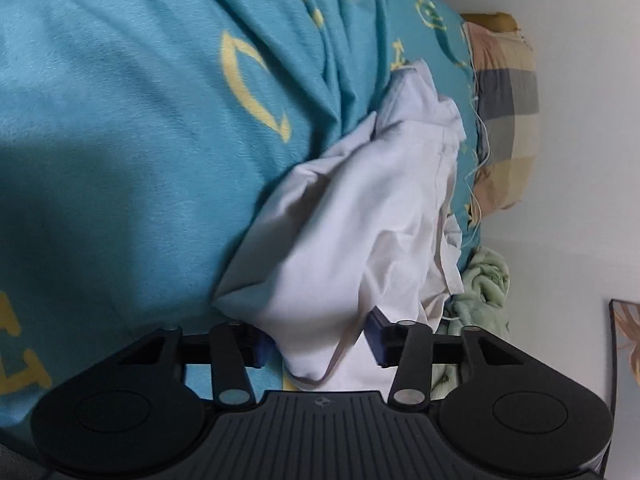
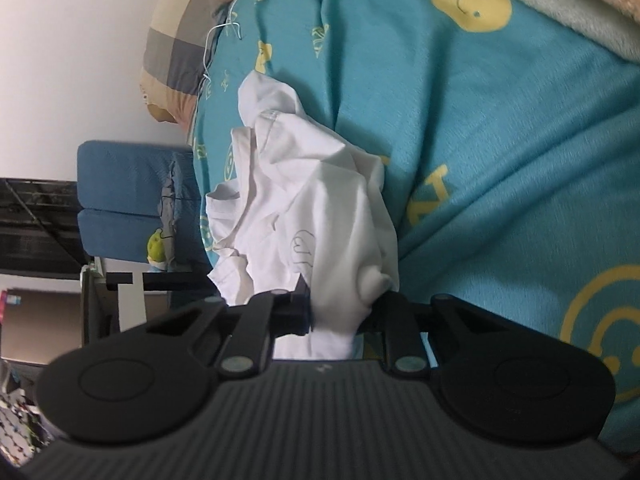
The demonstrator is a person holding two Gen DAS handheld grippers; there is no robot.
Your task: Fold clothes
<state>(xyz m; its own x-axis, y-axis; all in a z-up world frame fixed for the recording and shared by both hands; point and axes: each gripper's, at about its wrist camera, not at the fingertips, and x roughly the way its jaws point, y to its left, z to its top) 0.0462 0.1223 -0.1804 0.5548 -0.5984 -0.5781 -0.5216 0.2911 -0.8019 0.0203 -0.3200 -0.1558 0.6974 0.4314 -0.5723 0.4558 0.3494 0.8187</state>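
big teal bedspread (image 1: 120,128) fills both views, printed with yellow smiley faces and large yellow letters; from the left wrist a big "c" reads clearly and what looks like an "e" sits low at the edge, the smaller ring-shaped marks too blurred to read. a checked pillow (image 1: 508,120) lies at the bed's far edge by the white wall, a pale green towel (image 1: 484,280) just beside the shirt, and a blue chair (image 2: 128,196) stands off the bed in the right view.

on the spread, the white t-shirt (image 1: 360,220) is a crumpled heap, bunched and creased, not flat and not folded. a small line drawing shows on its front in the right view; no brand or words i can make out.

now the tongs. the left gripper (image 1: 316,344) stands fairly wide, fabric lying between the blue pads with a gap either side, so it looks parted rather than pinching. the right gripper (image 2: 340,312) is drawn in much closer, cloth bunched tight between its fingers, and i judge it has hold of the shirt.

so my read: this is the gathering or spreading stage. next move calls for the left to close on an edge, then both to draw apart and lay the shirt flat.
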